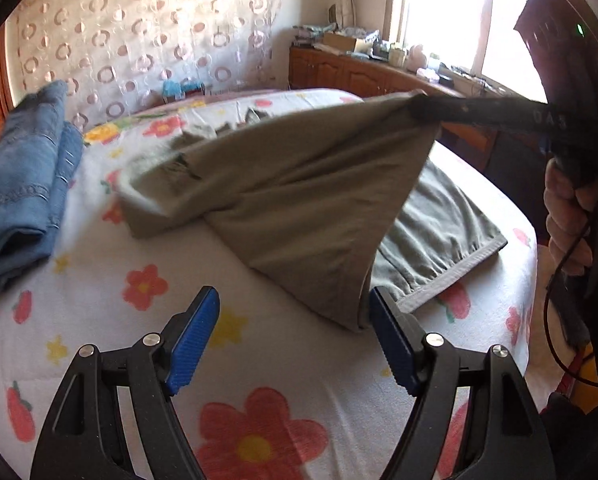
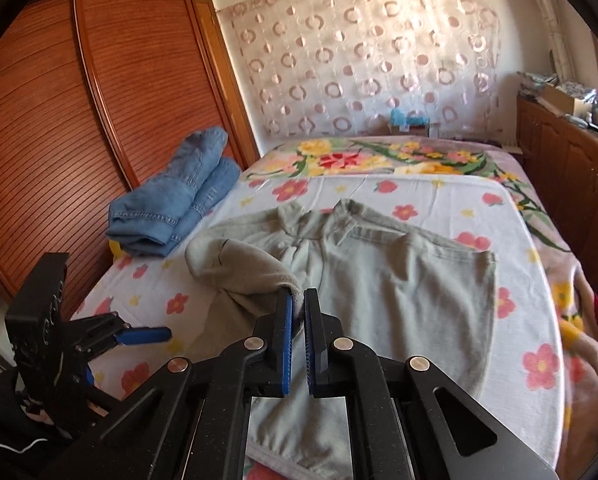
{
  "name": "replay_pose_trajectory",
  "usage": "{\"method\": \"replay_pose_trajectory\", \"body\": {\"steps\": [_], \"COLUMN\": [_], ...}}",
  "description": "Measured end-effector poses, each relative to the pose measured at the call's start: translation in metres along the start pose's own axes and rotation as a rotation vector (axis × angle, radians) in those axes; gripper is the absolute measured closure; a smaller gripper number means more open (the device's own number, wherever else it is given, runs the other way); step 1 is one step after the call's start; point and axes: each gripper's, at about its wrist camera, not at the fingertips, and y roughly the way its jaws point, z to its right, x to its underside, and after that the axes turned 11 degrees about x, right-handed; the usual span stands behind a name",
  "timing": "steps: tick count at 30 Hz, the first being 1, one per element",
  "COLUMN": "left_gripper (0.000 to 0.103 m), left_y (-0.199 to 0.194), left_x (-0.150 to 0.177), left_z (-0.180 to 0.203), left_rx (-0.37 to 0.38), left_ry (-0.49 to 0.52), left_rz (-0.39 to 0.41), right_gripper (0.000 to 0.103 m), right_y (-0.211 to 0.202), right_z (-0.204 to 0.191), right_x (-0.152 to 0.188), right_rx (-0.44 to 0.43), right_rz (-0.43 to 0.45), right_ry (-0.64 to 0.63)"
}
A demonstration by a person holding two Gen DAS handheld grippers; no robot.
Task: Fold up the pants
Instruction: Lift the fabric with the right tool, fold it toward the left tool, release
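Observation:
Grey-green pants [image 1: 299, 200] lie on the flowered bed [image 1: 147, 340]; they also show in the right wrist view [image 2: 399, 280]. My right gripper [image 2: 297, 304] is shut on a corner of the pants and holds it lifted over the rest of the cloth. In the left wrist view it shows at the upper right [image 1: 419, 104], pinching the raised cloth. My left gripper [image 1: 295, 312] is open and empty, its right finger next to the hanging fold's lower edge. It also shows in the right wrist view [image 2: 147, 336] at the lower left.
Folded blue jeans [image 1: 23, 184] lie at the bed's left side, also in the right wrist view [image 2: 179, 204]. A wooden wardrobe [image 2: 79, 120] stands left of the bed. A wooden cabinet [image 1: 359, 72] with clutter runs under the window. A patterned curtain [image 2: 371, 64] hangs behind.

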Motion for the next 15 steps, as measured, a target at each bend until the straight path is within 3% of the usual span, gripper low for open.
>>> {"method": "replay_pose_trajectory", "body": {"steps": [7,15], "left_gripper": [0.026,0.026], "left_y": [-0.027,-0.024], "left_x": [-0.008,-0.012], "left_z": [-0.001,-0.007], "left_rx": [0.01,0.009], "left_ry": [-0.014,-0.038], "left_rz": [0.08,0.098], "right_gripper": [0.098,0.098], "right_y": [-0.027,-0.055], "right_z": [-0.001,0.002], "right_x": [0.018,0.028], "right_rx": [0.026,0.051], "right_rz": [0.032,0.06], "right_ry": [-0.001,0.004]}}
